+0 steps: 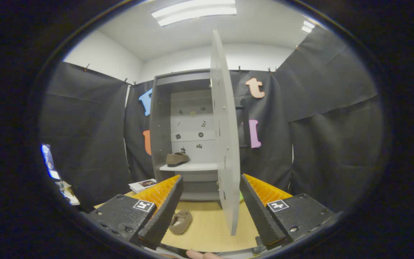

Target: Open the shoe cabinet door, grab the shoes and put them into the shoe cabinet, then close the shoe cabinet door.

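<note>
The shoe cabinet [187, 133] stands upright at frame center on the bench [207, 230], its door [225, 144] swung open edge-on toward the camera. One shoe [177, 159] lies on the shelf [192, 167], lengthwise left-right. Another shoe [180, 221] lies on the bench, lower center, beside the left finger. The tongs [210, 208] are spread apart, holding nothing.

table [207, 233] (cabinet [162, 118], shoe [180, 222], book [142, 185])

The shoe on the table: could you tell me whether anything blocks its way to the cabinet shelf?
Nothing visible does. The shoe lies beside the open gripper; the door stands swung open edge-on, right of the shelf.
</note>
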Motion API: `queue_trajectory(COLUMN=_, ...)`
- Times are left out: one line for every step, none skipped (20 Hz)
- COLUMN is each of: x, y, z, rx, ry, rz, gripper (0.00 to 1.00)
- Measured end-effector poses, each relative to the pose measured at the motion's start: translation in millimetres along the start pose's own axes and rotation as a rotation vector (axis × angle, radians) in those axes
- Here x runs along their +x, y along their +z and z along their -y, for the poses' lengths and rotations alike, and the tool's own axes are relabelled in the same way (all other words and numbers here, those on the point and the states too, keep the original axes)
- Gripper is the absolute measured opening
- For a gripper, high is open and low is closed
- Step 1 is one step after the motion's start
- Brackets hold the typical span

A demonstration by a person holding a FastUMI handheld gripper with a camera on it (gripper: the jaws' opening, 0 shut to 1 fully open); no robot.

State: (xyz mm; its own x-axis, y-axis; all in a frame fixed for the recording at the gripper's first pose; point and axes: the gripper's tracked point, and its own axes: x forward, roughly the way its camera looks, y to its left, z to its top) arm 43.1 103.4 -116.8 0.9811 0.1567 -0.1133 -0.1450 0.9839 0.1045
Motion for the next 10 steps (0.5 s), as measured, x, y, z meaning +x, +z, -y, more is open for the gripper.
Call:
queue_trajectory(x=3, y=-9, z=-6, rx=-0.021, ry=0.000, rz=-0.006, gripper=0.99)
queue_trajectory(x=7, y=-17, z=-12, rx=-0.035, ry=0.002, rz=-0.004, gripper=0.99)
queue_trajectory(x=11, y=-26, z=-22, rx=-0.047, ry=0.013, rz=-0.006, gripper=0.99)
queue_trajectory(x=15, y=-34, z=-32, rx=-0.052, ry=0.024, rz=-0.004, gripper=0.99)
queue_trajectory(x=21, y=-42, z=-42, rx=-0.052, ry=0.038, rz=-0.002, gripper=0.99)
queue_trajectory(x=25, y=-52, z=-52, rx=-0.050, ry=0.051, rz=-0.008, gripper=0.99)
queue_trajectory(x=31, y=-61, z=-61, rx=-0.043, ry=0.062, rz=-0.012, gripper=0.99)
queue_trajectory(x=37, y=-69, z=-70, rx=-0.034, ry=0.076, rz=-0.015, gripper=0.99)
queue_trajectory(x=45, y=-75, z=-78, rx=-0.023, ry=0.088, rz=-0.016, gripper=0.99)
queue_trajectory(x=52, y=-81, z=-86, rx=-0.012, ry=0.096, rz=-0.013, gripper=0.99)
